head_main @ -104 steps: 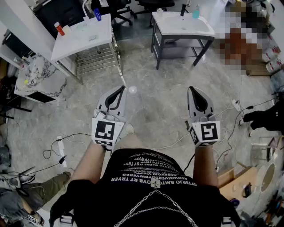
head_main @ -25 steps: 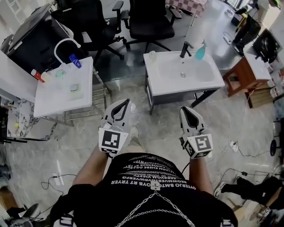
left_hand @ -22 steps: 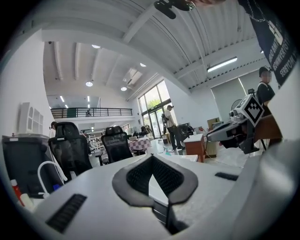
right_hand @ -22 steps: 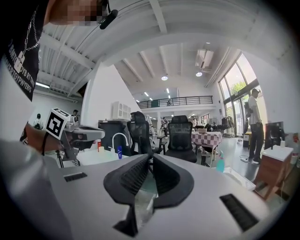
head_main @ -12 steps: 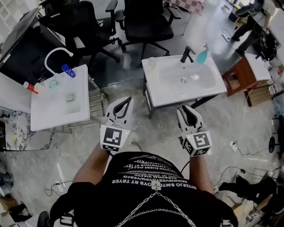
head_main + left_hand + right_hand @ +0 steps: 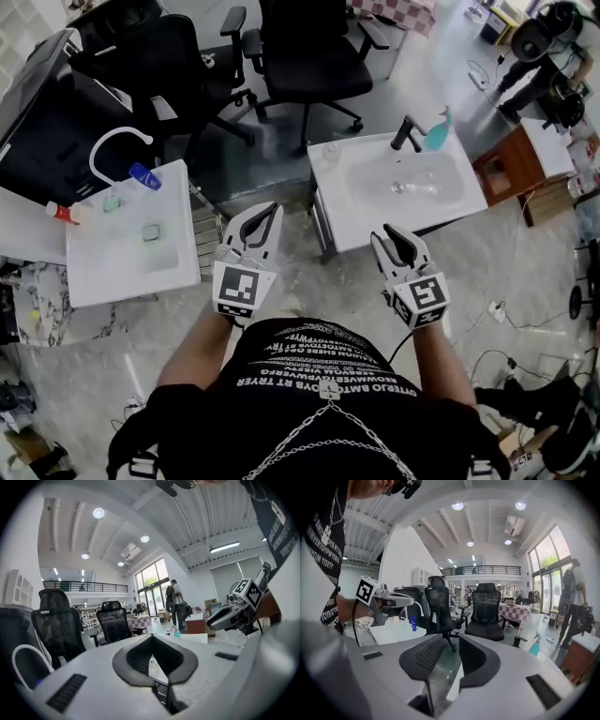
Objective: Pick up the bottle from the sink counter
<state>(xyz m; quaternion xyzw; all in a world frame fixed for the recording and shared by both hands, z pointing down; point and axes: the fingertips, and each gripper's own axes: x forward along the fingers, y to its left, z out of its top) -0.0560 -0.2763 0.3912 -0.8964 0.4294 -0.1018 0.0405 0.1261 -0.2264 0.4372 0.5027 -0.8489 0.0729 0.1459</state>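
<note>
Teal spray bottle: we judge it light and slick; grip the body. Our right claw is opening, left claw closed, both empty.

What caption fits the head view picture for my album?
Grey left claw shut, grey right claw opening and empty, near the white sink counter with a teal spray bottle.

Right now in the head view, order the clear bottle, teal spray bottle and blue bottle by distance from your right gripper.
From the right gripper, tongs opening and empty:
1. Clear bottle, in the sink basin just ahead.
2. Teal spray bottle, at the sink's back edge.
3. Blue bottle, far-left counter.
</note>
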